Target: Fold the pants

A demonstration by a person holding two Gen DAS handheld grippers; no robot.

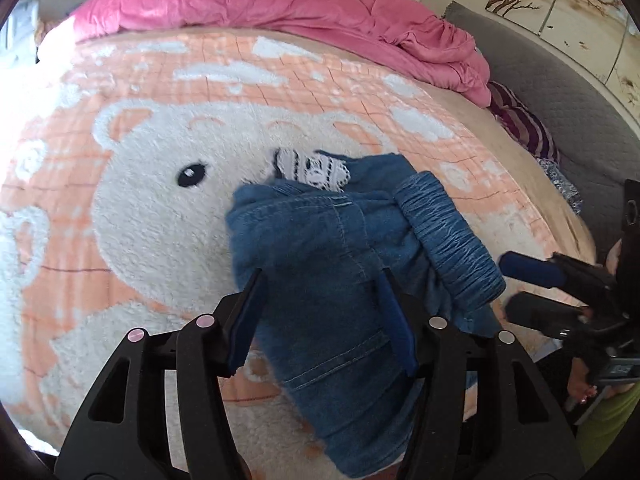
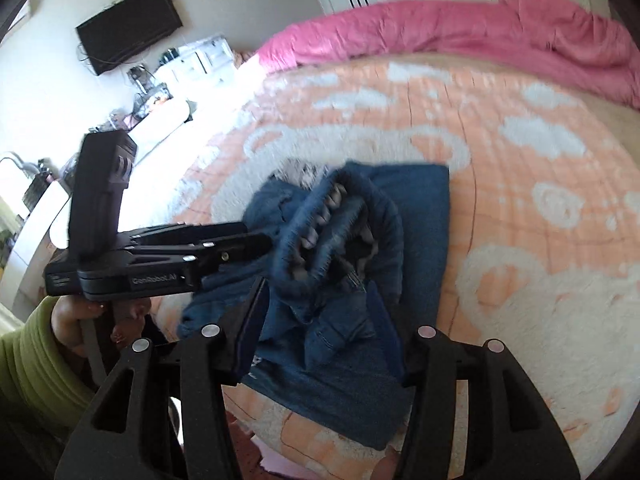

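Note:
Small blue denim pants (image 1: 340, 264) lie bunched on a peach and white bear blanket (image 1: 160, 208). Their gathered elastic waistband (image 1: 444, 236) is on the right in the left wrist view. A white patterned piece (image 1: 312, 170) shows at the far end. My left gripper (image 1: 320, 292) is open, its fingers on either side of the denim. My right gripper (image 2: 320, 308) is open over the pants (image 2: 416, 216), near the waistband (image 2: 320, 224). It also shows at the right of the left wrist view (image 1: 508, 284). The left gripper shows in the right wrist view (image 2: 256, 236), reaching to the waistband.
A pink duvet (image 1: 280, 8) lies along the far side of the bed. A striped cloth (image 1: 520, 120) and a grey padded headboard (image 1: 568, 92) are on the right. A wall TV (image 2: 128, 36) and cluttered shelves (image 2: 168, 76) stand beyond the bed.

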